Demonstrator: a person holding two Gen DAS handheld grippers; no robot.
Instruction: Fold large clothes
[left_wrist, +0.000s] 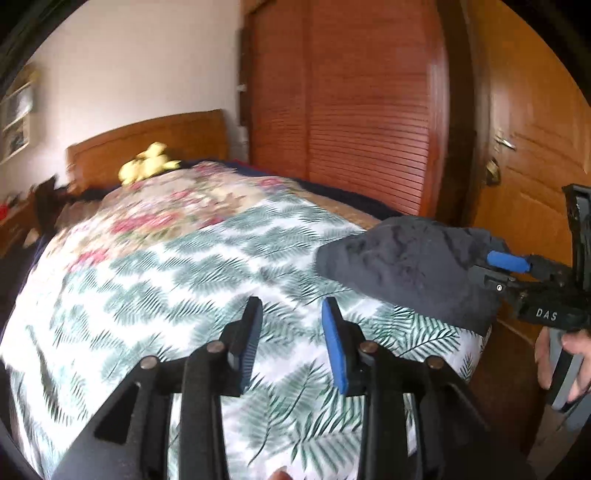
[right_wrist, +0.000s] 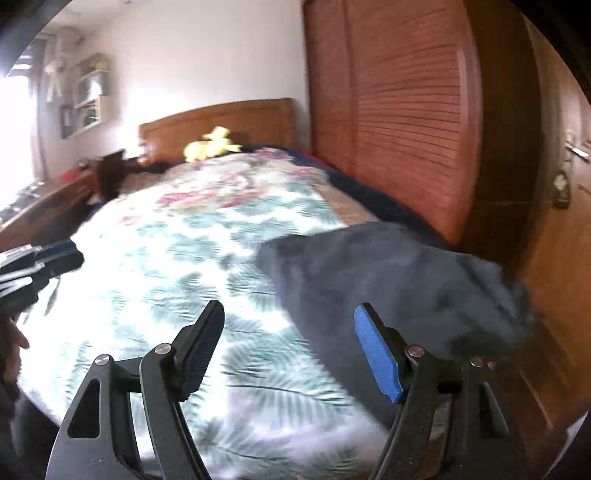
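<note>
While the dark garment (left_wrist: 406, 266) lies bunched at the foot corner of the bed (left_wrist: 184, 277), on the wardrobe side, neither hand-held gripper has it. Left hand-held gripper (left_wrist: 291, 325): jaws apart, nothing between the pads, hovering over the leaf-print cover short of the garment. Right hand-held gripper (right_wrist: 290, 332): jaws wide apart in its own view, empty, aimed at the garment's near edge; in the left view its blue finger (left_wrist: 508, 261) lies against the garment's door-side edge, contact uncertain owing to blur.

Garment: dark grey-blue, soft, limp, crumpled into a low heap; part of it seems to hang over the bed's edge toward the door (left_wrist: 535, 166); judged light but bulky, no stiffness, will sag and drag when lifted; cover beneath is loose too and could be pinched along with it.

Suggested hold: two separate points on a hem or shoulder line, one per gripper, so the cloth can be spread flat on the bed before any fold; no such edge can be picked out in the heap.
</note>
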